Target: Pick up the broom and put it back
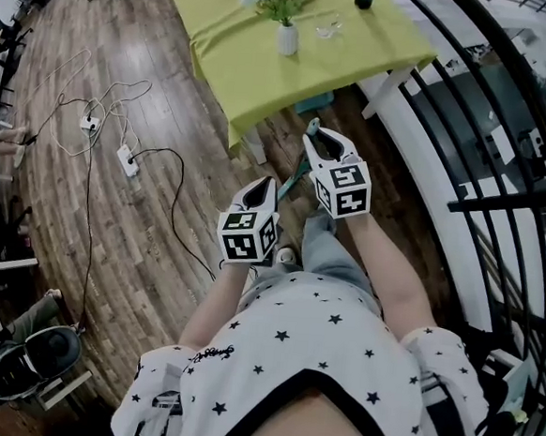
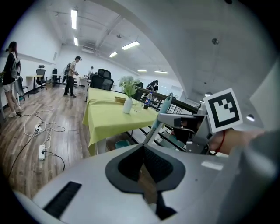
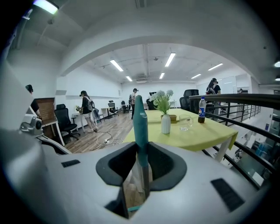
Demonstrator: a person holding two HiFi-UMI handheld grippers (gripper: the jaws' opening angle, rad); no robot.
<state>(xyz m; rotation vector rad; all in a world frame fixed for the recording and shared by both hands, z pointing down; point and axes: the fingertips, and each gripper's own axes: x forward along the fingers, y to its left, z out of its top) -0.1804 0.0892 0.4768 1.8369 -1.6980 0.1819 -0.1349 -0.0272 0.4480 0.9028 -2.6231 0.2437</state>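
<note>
We hold the slim teal broom handle (image 3: 140, 124) clenched in the right gripper (image 3: 141, 153) jaws, near the yellow-green-clothed bench (image 1: 240, 40) edge. The left gripper (image 2: 142, 151) jaws are closed and empty. Black metal railing (image 1: 500, 200) on our right, open wooden floor (image 1: 139, 239) on our left.

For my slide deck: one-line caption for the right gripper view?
Right gripper clamps a slim teal broom handle, with a yellow-green-clothed table behind.

Bright ceiling lights (image 3: 116, 65), fisheye-warped edges
</note>
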